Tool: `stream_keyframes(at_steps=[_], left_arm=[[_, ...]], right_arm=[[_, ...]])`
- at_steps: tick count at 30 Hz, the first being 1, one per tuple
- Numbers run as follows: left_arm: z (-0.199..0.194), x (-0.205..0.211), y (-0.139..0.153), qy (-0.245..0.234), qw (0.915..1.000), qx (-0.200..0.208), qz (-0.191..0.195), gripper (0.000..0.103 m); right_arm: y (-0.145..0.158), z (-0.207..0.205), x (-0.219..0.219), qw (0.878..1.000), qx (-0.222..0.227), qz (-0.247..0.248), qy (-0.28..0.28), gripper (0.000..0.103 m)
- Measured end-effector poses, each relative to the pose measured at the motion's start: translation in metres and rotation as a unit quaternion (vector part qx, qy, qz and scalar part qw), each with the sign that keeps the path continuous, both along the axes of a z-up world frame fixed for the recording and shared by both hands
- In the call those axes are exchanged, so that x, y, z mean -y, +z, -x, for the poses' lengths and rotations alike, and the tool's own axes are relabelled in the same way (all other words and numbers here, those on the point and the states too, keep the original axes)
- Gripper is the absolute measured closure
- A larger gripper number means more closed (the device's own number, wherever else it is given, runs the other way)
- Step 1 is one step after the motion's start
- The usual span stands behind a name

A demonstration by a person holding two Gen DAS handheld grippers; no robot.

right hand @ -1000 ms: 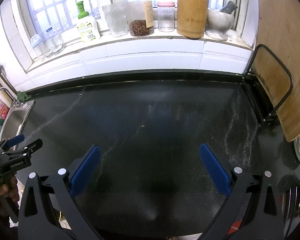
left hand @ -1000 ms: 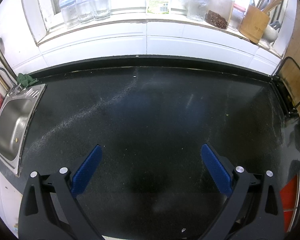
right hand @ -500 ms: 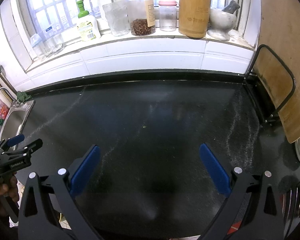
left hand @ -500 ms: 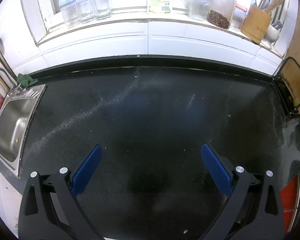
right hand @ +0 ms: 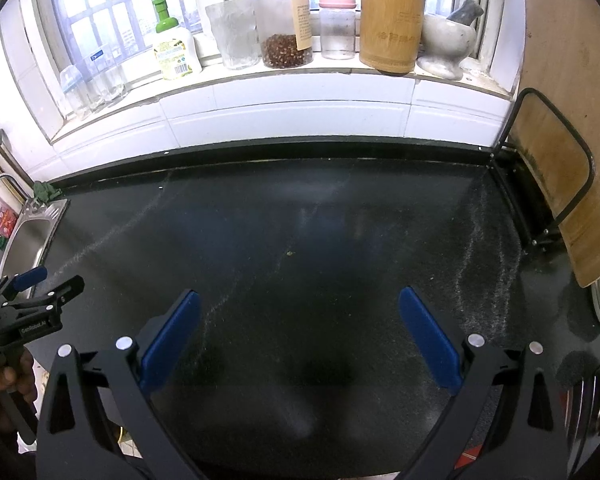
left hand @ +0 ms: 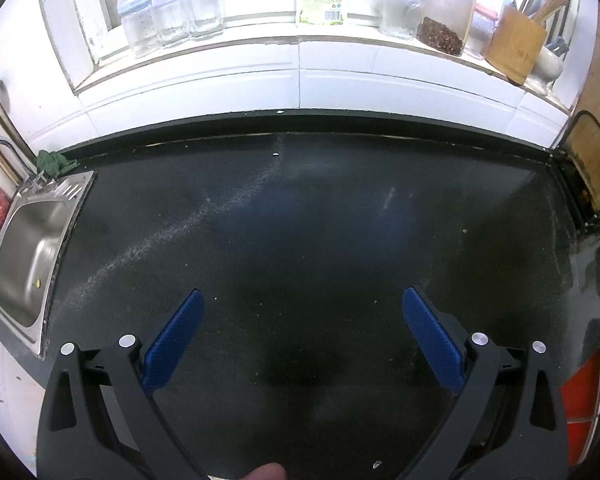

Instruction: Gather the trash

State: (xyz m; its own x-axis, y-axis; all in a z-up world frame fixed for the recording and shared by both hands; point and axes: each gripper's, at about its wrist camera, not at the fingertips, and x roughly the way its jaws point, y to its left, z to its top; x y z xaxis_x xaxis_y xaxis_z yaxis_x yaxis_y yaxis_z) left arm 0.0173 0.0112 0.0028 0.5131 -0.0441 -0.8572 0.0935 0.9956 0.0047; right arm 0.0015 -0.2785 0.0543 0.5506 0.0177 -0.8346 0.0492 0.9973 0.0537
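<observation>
My left gripper (left hand: 302, 312) is open and empty above the black countertop (left hand: 300, 220). My right gripper (right hand: 298, 312) is also open and empty over the same countertop (right hand: 300, 220). The left gripper also shows at the left edge of the right wrist view (right hand: 44, 284), held in a hand. Only tiny specks lie on the counter: a white crumb (left hand: 275, 155) near the back edge, a small speck (left hand: 465, 231) to the right, and a greenish speck (right hand: 290, 253) in the middle. No larger trash item is in view.
A steel sink (left hand: 28, 256) sits at the left. The windowsill holds glass bottles (left hand: 168, 12), a soap bottle (right hand: 174, 50), a jar of dried peppers (right hand: 286, 20), a bamboo utensil holder (right hand: 392, 28) and a mortar (right hand: 448, 44). A wooden cutting board (right hand: 572, 128) stands in a rack at the right.
Both views have shifted slightly; the windowsill sits a little higher in frame. Both grippers stay open and empty.
</observation>
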Motion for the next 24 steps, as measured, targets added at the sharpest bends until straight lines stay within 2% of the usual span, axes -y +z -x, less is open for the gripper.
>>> stream_keyframes(at_steps=[17, 21, 24], left_arm=[[-0.003, 0.006, -0.003, -0.012, 0.9999, 0.005, -0.005, 0.007], [-0.009, 0.011, -0.013, -0.019, 0.9998, -0.004, -0.006, 0.007], [-0.016, 0.011, -0.031, -0.031, 0.9994, -0.012, 0.012, 0.007]], right_arm=[[-0.011, -0.01, 0.009, 1.0, -0.009, -0.009, -0.003, 0.007], [-0.019, -0.012, 0.013, 1.0, -0.013, -0.016, 0.001, 0.007], [-0.032, -0.015, 0.02, 1.0, -0.011, -0.013, 0.003, 0.007]])
